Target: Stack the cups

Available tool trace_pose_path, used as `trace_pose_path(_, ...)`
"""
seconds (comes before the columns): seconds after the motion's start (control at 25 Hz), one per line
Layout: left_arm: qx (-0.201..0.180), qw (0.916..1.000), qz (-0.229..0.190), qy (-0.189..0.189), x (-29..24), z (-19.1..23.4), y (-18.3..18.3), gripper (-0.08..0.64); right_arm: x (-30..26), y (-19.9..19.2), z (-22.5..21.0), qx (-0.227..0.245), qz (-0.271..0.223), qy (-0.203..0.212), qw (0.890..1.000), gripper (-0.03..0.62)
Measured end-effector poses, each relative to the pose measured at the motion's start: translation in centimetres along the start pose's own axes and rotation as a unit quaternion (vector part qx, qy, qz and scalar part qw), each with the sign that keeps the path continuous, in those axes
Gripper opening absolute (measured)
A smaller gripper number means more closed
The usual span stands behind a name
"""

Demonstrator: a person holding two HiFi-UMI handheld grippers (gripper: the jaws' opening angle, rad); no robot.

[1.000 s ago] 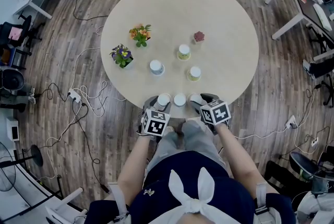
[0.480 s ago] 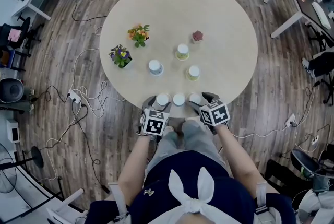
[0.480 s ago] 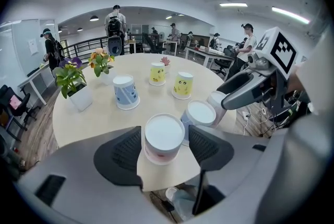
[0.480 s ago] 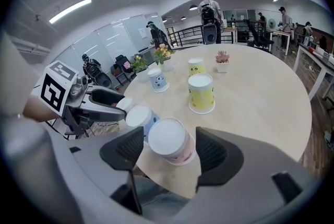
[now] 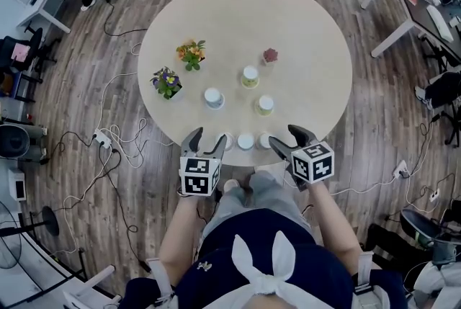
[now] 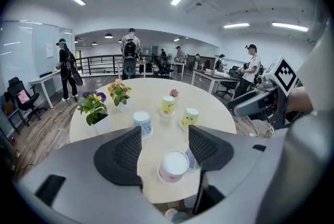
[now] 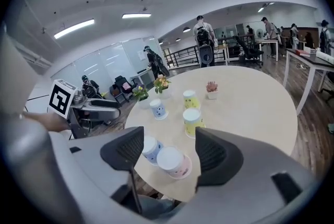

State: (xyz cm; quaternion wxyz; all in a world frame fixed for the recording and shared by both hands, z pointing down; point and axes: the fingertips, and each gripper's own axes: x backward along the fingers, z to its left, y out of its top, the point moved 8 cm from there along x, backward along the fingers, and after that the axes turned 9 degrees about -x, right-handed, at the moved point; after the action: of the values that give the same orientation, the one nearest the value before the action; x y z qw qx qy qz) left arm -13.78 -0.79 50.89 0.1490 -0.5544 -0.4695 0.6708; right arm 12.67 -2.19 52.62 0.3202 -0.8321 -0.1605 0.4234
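Six cups stand upside down on the round tabletop [image 5: 302, 27]. Three form a close row at its near edge: the pink left cup [image 6: 174, 165], the bluish middle cup [image 5: 245, 141] and the pink right cup [image 7: 172, 161]. Farther in, apart from one another, stand a blue cup [image 5: 213, 96], a yellow cup [image 5: 250, 76] and a second yellow cup [image 5: 266, 105]. The left gripper [image 5: 207, 138] hangs over the near edge with its jaws wide apart, having just been opening. In its own view the left cup shows through the gap below them, with neither pad on it. The right gripper [image 5: 284, 138] hangs beside it at the row's other end, its jaws likewise spread and just opened. The right cup lies under the gap untouched, and the middle cup is partly behind one jaw. Beyond the cups stand a pot of purple flowers [image 5: 167, 81], a pot of orange flowers [image 5: 191, 53] and a small succulent [image 5: 271, 55].
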Motion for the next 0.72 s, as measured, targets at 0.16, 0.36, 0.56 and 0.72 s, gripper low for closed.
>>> trace_pose_path(0.16, 0.003, 0.9994, -0.028, 0.02, 1.4, 1.3, 1.6, 0.275, 1.7, 1.3, 0.2, -0.006, -0.029, 0.0, 1.0, 0.311)
trace_pose_path(0.36, 0.009, 0.9984, -0.044, 0.034, 2.4, 2.2, 2.5, 0.276, 3.1, 2.5, 0.6, 0.003, -0.053, 0.002, 0.999, 0.31)
trace_pose_path(0.56, 0.007, 0.998, -0.048, 0.041, 2.4, 2.9, 3.0, 0.276, 3.3, 3.6, 0.9, 0.016, -0.066, -0.002, 0.998, 0.31)
trace_pose_path(0.72, 0.003, 0.9981, -0.045, 0.041, 1.9, 3.5, 3.5, 0.275, 3.2, 4.4, 0.9, 0.025, -0.071, -0.003, 0.997, 0.31)
